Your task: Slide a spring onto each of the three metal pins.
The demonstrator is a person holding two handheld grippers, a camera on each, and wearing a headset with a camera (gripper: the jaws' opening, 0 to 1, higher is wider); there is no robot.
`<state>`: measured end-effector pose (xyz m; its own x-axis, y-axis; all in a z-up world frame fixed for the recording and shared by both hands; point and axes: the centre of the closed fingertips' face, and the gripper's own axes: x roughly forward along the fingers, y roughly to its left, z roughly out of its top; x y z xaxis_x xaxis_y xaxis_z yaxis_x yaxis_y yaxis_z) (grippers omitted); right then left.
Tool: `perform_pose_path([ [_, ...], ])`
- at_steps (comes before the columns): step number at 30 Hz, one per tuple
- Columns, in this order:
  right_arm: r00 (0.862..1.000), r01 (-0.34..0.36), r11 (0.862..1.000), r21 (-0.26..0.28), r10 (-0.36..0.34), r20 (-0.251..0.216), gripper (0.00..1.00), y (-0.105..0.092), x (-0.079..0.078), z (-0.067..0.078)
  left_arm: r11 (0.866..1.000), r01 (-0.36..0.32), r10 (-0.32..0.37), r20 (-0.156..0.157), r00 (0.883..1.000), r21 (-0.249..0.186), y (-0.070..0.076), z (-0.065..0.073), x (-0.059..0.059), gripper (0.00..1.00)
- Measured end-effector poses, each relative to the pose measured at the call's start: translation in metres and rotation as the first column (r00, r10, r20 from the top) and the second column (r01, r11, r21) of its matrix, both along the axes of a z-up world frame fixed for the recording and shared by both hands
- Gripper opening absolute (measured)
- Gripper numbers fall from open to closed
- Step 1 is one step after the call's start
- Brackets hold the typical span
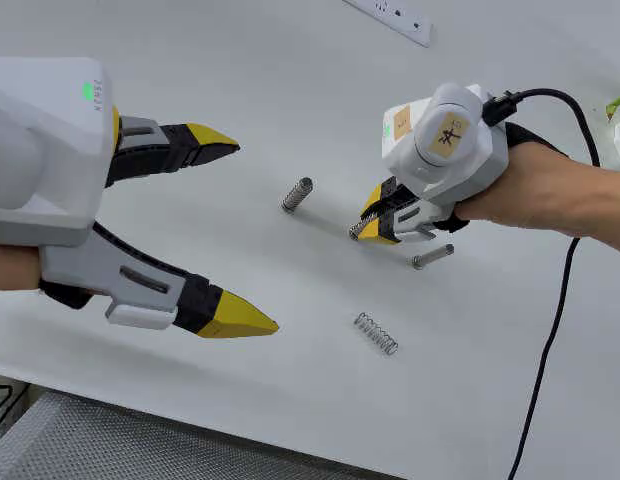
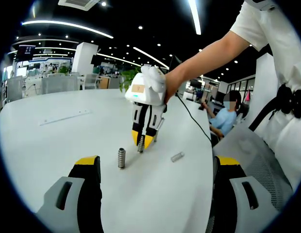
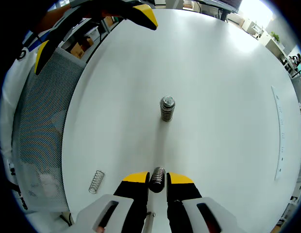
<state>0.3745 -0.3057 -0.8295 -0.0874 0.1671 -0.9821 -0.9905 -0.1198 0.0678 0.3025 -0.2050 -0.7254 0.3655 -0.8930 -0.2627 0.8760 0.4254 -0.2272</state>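
Smooth matt white tabletop (image 1: 290,90), loose spring (image 1: 376,333) — bright metal wire, pin (image 1: 432,257) dull grey metal

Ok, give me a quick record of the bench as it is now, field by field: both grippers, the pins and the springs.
left gripper: open, empty, above the table
right gripper: shut on the held spring, which seems to sit on a pin
standing pin: upright, spring already on, apart from both grippers
bare pin: lying flat near the right gripper, no spring
loose spring: lying flat, untouched
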Motion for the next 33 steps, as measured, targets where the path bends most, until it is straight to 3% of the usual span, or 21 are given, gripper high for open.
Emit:
perform_pose_path([
  [14,1.0,0.02,1.0,0.02,-0.021,0.006,0.19,0.001,-0.003,0.009,1.0,0.009,-0.009,0.0,1.0,0.01,0.001,-0.002,-0.002,0.96],
  [33,0.997,0.069,0.99,0.126,-0.073,0.029,0.35,-0.002,0.006,0.036,0.998,0.028,-0.029,0.01,1.0,0.049,0.0,0.003,-0.005,0.96],
])
